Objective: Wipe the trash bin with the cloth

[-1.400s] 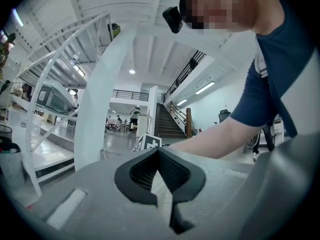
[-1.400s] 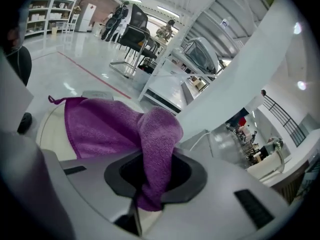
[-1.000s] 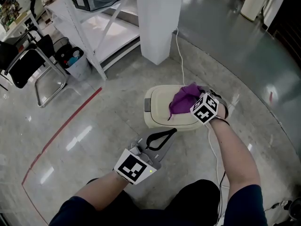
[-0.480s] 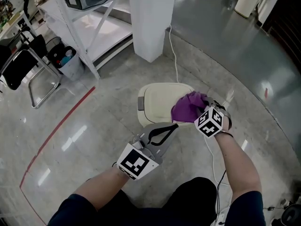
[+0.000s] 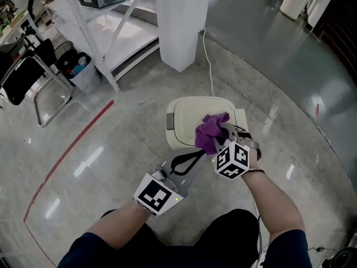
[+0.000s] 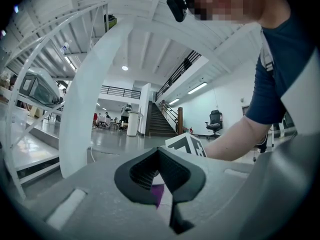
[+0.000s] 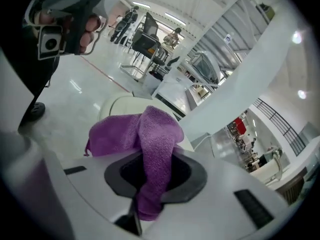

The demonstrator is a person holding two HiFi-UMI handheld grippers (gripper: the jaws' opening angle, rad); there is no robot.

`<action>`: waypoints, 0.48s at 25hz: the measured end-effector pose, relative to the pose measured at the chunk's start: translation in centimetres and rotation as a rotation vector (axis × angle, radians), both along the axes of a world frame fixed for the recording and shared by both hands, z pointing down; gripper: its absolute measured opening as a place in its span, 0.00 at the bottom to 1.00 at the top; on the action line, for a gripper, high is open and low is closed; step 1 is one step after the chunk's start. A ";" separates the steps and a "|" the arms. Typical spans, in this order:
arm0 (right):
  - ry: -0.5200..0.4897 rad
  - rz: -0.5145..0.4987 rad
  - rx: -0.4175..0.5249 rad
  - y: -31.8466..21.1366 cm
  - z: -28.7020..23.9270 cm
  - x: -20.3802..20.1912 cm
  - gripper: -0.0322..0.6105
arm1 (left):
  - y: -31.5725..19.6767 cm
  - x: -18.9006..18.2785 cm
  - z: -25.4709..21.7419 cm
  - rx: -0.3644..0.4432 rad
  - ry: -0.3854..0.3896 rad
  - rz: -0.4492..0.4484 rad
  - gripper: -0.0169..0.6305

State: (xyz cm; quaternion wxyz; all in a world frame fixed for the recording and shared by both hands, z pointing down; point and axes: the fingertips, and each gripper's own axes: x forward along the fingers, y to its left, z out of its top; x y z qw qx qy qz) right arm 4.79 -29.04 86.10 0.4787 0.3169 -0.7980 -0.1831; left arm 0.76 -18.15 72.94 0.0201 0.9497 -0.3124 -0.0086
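A cream trash bin (image 5: 187, 116) stands on the floor, seen from above with its lid closed. My right gripper (image 5: 218, 137) is shut on a purple cloth (image 5: 208, 132), which lies bunched on the near part of the lid. In the right gripper view the cloth (image 7: 145, 134) hangs through the jaws of the right gripper (image 7: 152, 176) over the bin (image 7: 117, 106). My left gripper (image 5: 195, 156) hovers just in front of the bin's near edge, shut and holding nothing. In the left gripper view, the left gripper (image 6: 160, 174) points at the right gripper's marker cube (image 6: 185, 145).
A white pillar (image 5: 181, 21) rises behind the bin, and a white cable (image 5: 209, 66) runs from it to the bin. At the back left are a white shelf rack (image 5: 106, 32), a small waste basket (image 5: 83, 71) and a chair (image 5: 33, 82). A red floor line (image 5: 72, 149) runs on the left.
My right gripper has dragged the cloth from the lid's right side toward its near middle. The left gripper has stayed almost still.
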 end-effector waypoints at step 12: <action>-0.071 -0.233 -0.029 4.4 0.2 -12.2 0.17 | 1.9 -4.3 -1.7 -0.020 0.029 -0.048 0.02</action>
